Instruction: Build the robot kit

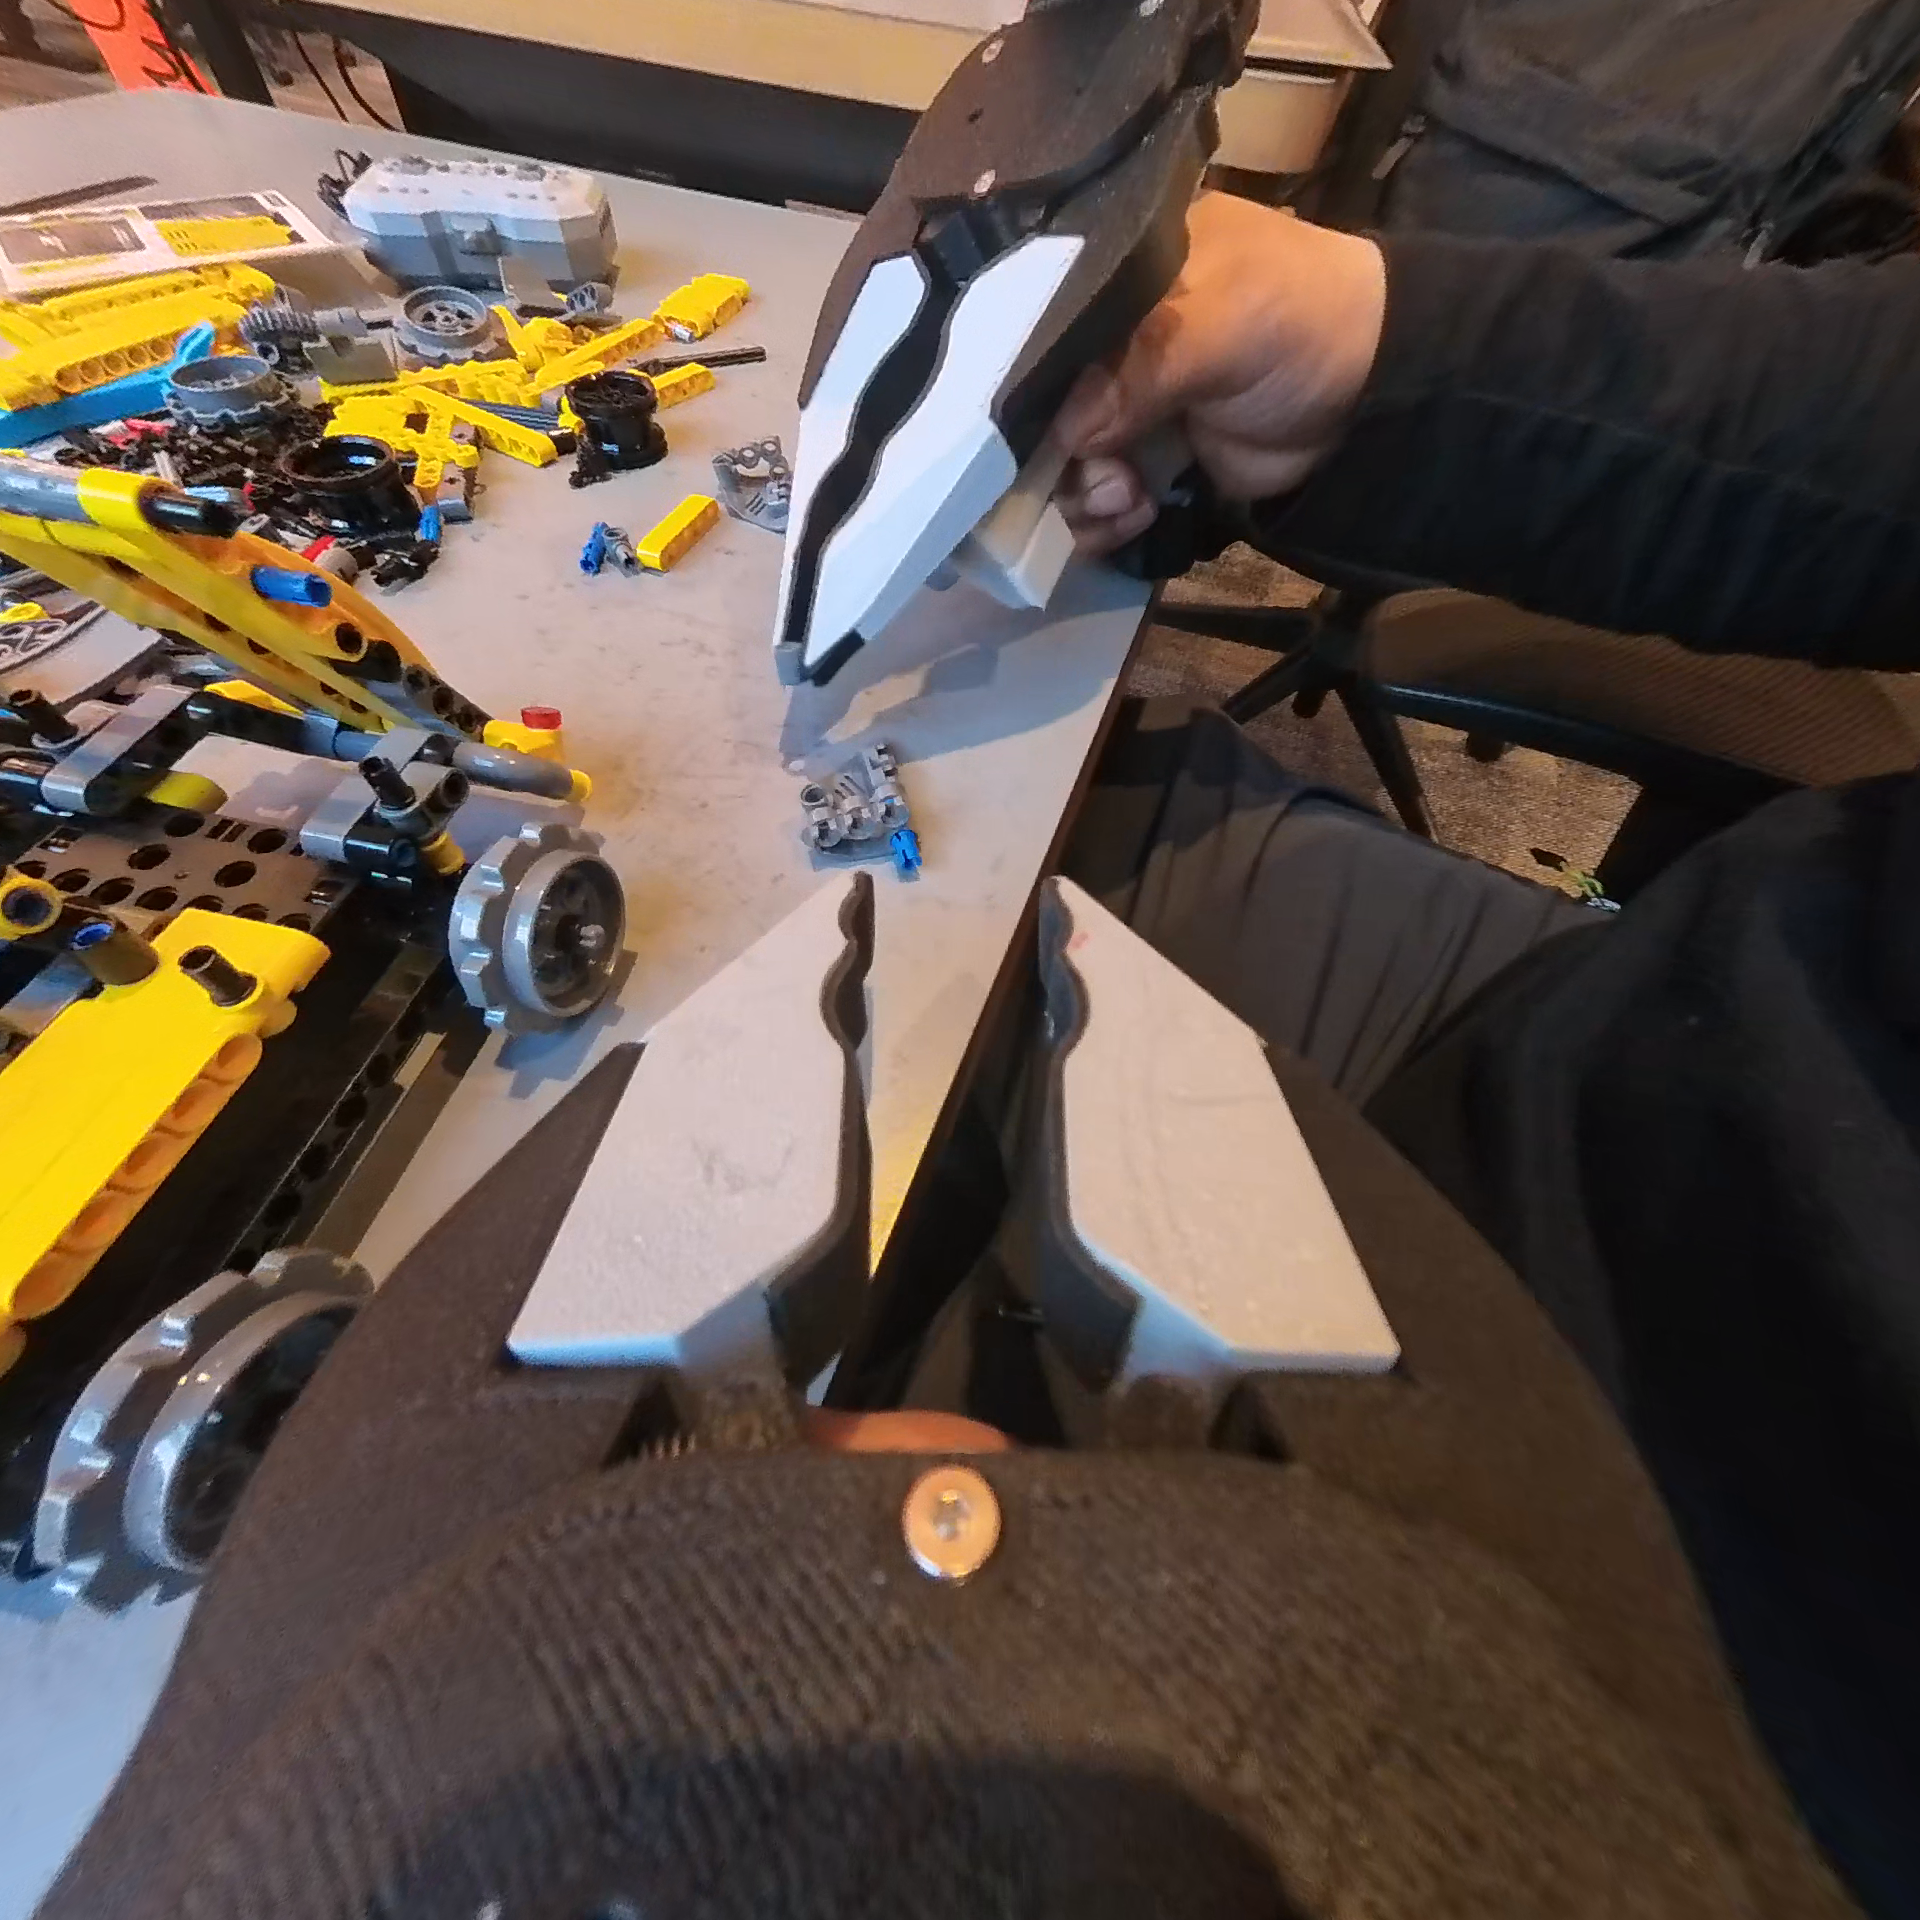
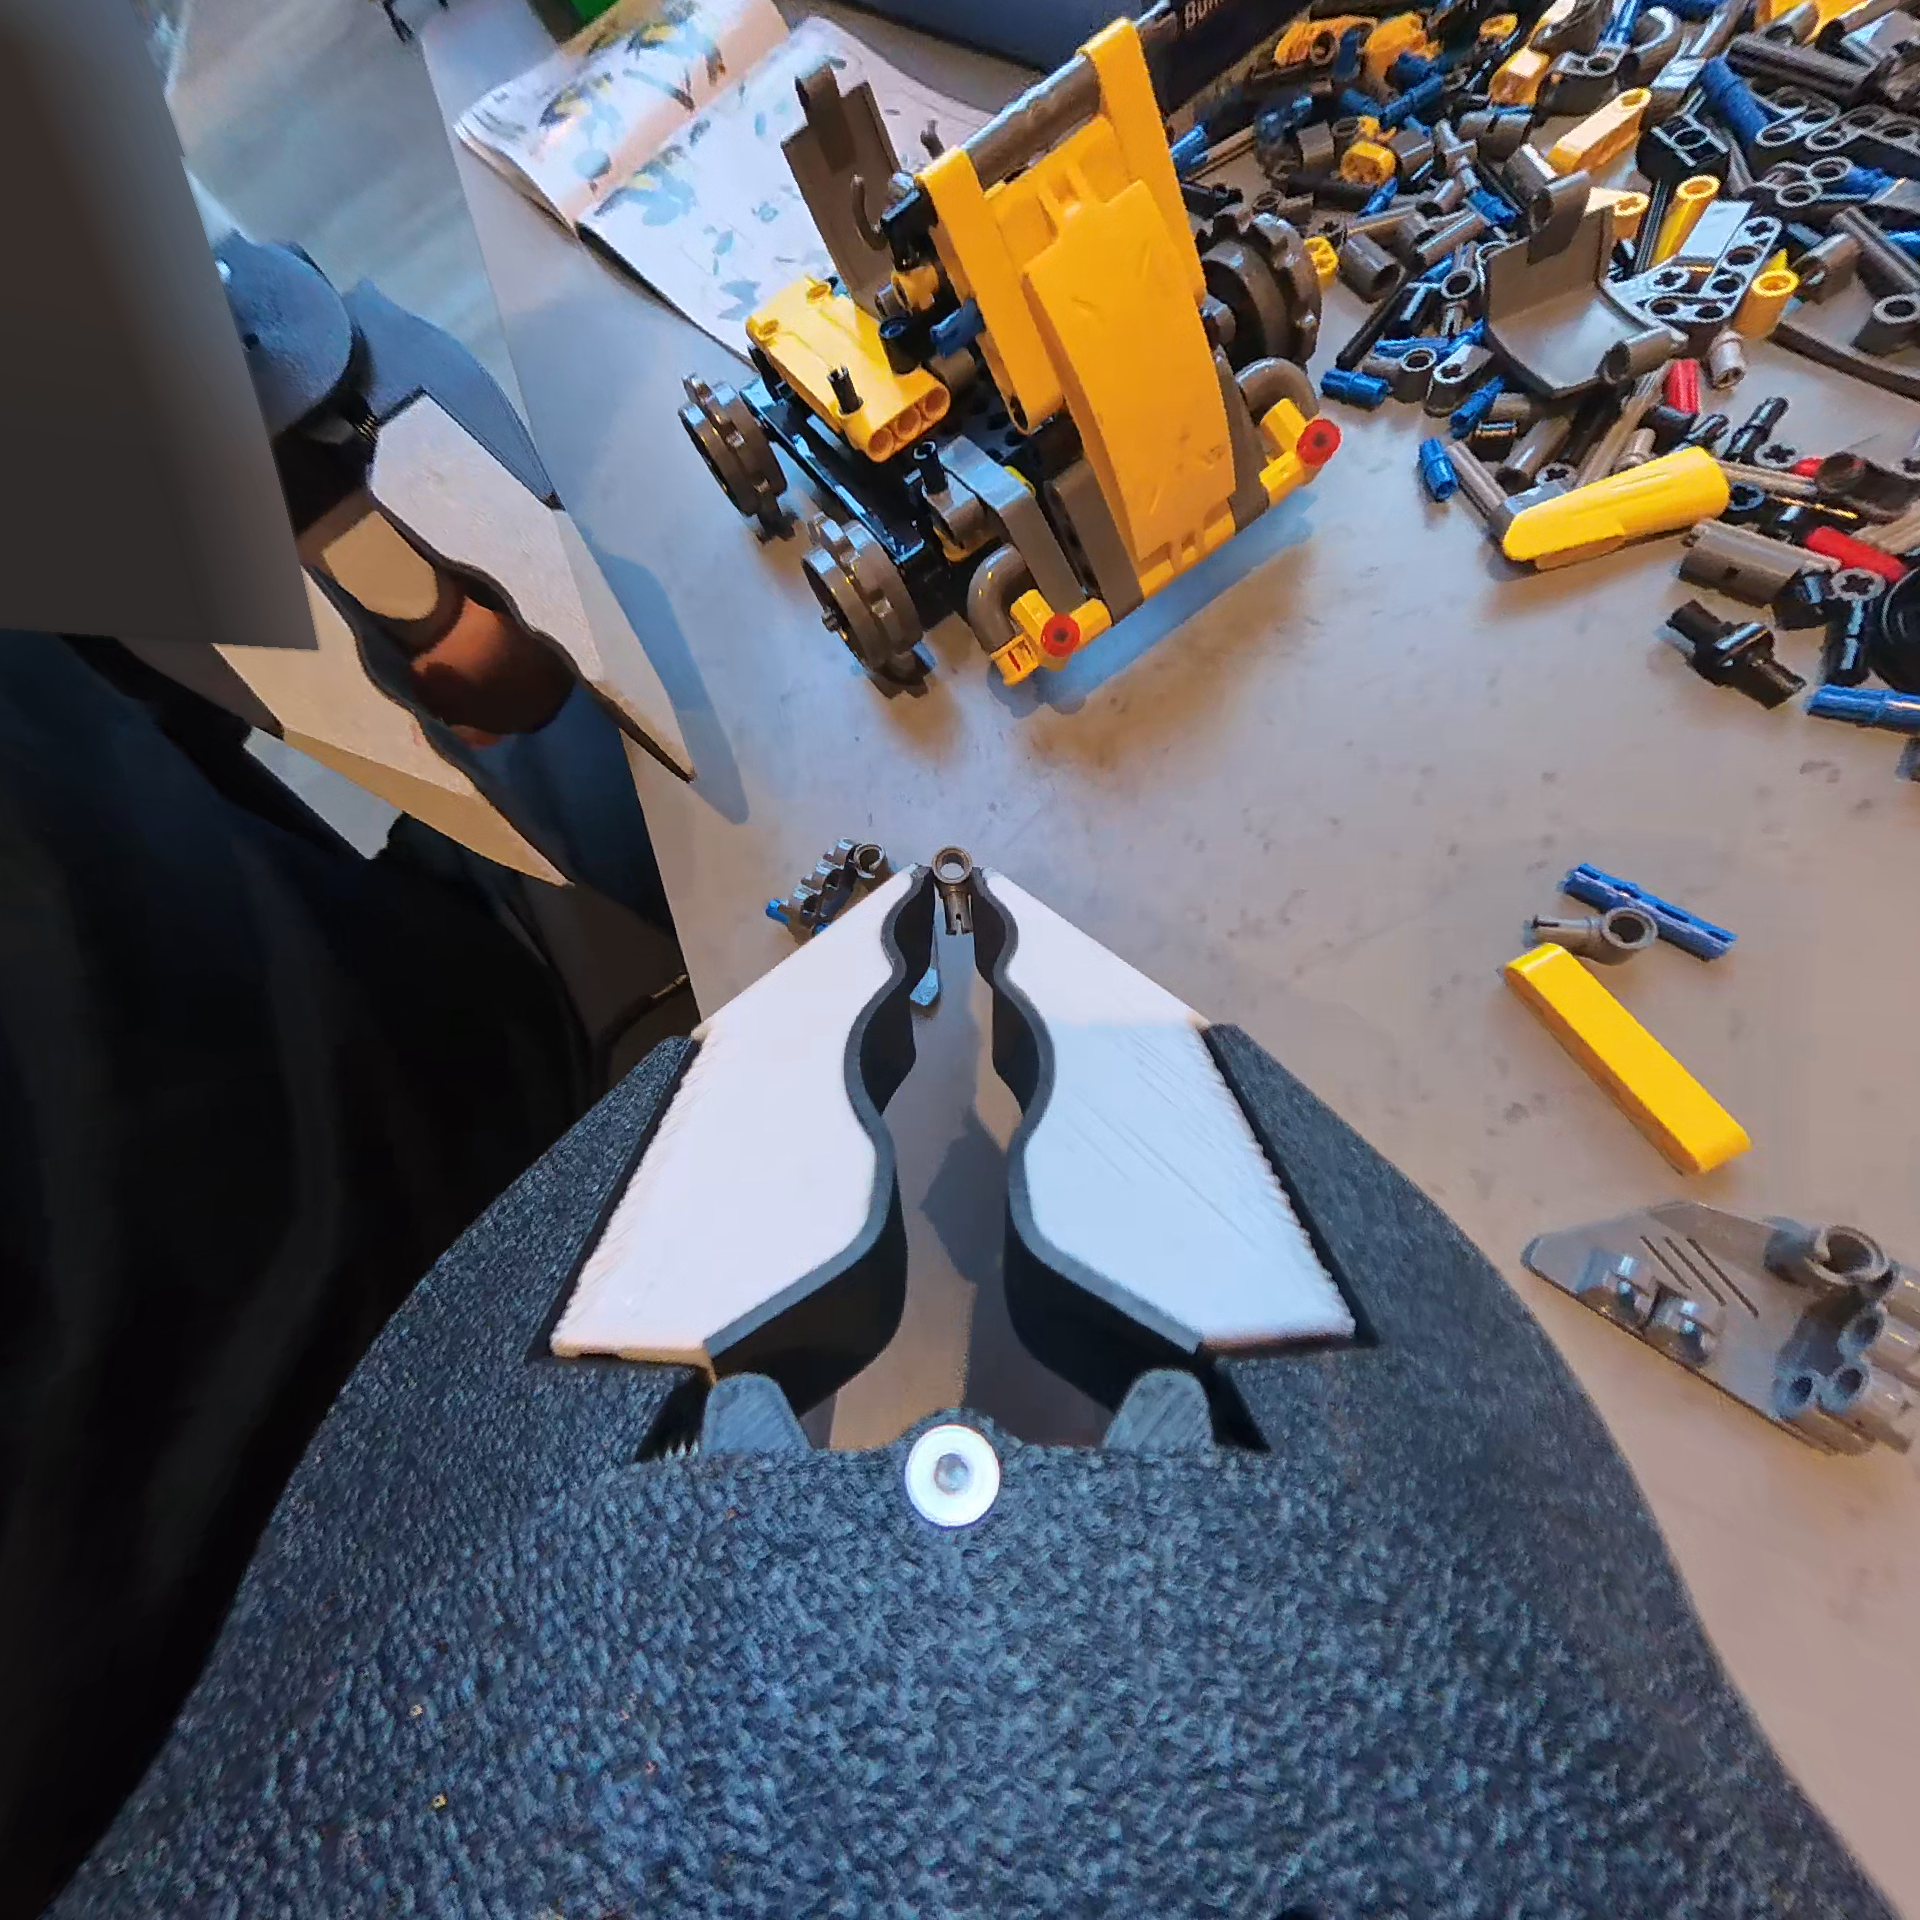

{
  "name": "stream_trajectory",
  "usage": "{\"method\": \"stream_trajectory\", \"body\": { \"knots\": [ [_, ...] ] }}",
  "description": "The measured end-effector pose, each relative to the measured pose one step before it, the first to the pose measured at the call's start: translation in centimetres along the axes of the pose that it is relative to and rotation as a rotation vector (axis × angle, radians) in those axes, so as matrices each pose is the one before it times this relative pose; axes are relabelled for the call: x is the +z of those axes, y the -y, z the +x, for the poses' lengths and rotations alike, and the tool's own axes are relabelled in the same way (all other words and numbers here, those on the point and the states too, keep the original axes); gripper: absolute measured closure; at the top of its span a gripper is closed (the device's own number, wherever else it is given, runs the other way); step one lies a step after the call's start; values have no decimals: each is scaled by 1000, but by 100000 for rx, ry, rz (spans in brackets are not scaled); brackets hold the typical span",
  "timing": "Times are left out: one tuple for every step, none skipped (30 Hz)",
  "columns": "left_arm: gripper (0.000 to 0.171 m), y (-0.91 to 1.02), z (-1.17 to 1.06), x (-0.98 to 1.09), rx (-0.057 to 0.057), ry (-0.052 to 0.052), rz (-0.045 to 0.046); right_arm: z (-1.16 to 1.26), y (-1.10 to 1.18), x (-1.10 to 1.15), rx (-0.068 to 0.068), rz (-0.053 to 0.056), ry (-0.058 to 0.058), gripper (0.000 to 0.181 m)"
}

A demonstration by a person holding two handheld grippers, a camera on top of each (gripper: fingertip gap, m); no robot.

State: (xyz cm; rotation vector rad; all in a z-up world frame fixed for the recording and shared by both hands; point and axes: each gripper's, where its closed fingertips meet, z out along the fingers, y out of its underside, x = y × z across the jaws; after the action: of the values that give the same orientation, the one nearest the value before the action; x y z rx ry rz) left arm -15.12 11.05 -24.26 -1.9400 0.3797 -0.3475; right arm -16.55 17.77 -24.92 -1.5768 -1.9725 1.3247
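Observation:
My right gripper (image 2: pixel 951 878) is shut on a small dark grey connector pin (image 2: pixel 951 891), pinched at the fingertips just above the grey table (image 2: pixel 1247 831). A small grey assembly with a blue pin (image 2: pixel 831 888) lies on the table just left of the tips; it also shows in the left wrist view (image 1: pixel 857 821). My left gripper (image 1: pixel 956 894) is open and empty, astride the table's near edge, short of that assembly. The right gripper (image 1: pixel 805 665) shows there too, held by a hand, tips down over the table.
A yellow and black wheeled model (image 2: pixel 1039 416) stands on the table beyond, also in the left wrist view (image 1: pixel 156 935). Loose parts (image 2: pixel 1662 208) are heaped at the right, with a yellow beam (image 2: pixel 1626 1055), a grey panel piece (image 2: pixel 1745 1320) and a booklet (image 2: pixel 644 166).

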Motion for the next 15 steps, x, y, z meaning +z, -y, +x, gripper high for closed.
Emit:
{"method": "stream_trajectory", "body": {
  "knots": [
    [142,-49,21,43,15,-11,-198,-48,26,5,79,177,196,174],
    [142,-23,46,39,-55,-140,-139,-27,21,-5,-75,273,-19,174],
    [142,-30,34,40,-66,-120,-120,-9,18,12,-160,307,-209,174],
    [141,-38,31,40,-10,-62,-181,-17,26,11,-268,210,-245,174],
    [141,-53,28,34,54,-47,-202,-76,16,61,-328,21,-282,174],
    [142,-42,22,31,87,-19,-189,-31,-22,32,-236,-142,-228,174],
    [142,-30,19,29,91,5,-168,-22,-32,43,-224,-292,-140,174],
    [141,-32,19,18,112,-38,-146,-32,-41,34,-228,-313,-91,174],
    [142,-31,21,12,98,-13,-116,-20,-23,38,-176,-237,-52,174],
    [141,-18,8,13,63,8,-110,-26,-18,10,-50,-124,-45,174],
    [141,-31,11,8,53,16,-109,-4,-1,0,40,-5,7,174],
    [142,-20,-8,-8,42,60,-52,23,23,-3,125,118,54,174],
    [142,-18,-22,-4,-6,88,-58,27,7,-23,218,194,50,174],
    [142,-5,-17,-16,-66,52,7,18,39,-35,207,245,53,174],
    [142,18,2,-28,-118,-13,66,33,27,-36,185,260,-45,174]
  ]
}}
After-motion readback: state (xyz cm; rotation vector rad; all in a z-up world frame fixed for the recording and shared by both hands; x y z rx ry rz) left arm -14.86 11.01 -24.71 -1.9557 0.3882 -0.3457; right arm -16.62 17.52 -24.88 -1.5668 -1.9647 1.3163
